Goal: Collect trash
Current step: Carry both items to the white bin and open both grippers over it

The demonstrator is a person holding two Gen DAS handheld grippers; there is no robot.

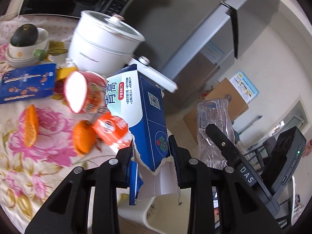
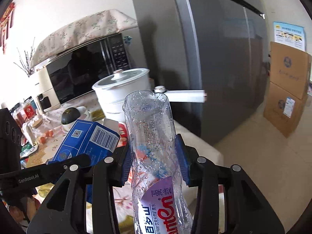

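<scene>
Floral table point(image 1: 39, 165) at 9 o'clock; your left gripper point(image 1: 151, 152) clamps the light, crushable toothpaste box point(image 1: 140, 113), right gripper point(image 2: 154, 154) clamps the slippery crumpled bottle point(image 2: 154, 146) mid-body.

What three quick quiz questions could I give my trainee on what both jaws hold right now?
1. True or false: the left gripper holds a torn blue box.
2. What does the right gripper hold? A) crushed clear bottle B) orange peel C) red cup
3. Fill in: behind the bottle stands a white ___ with a lid.

Key: 1 true; 2 A; 3 pot.
</scene>
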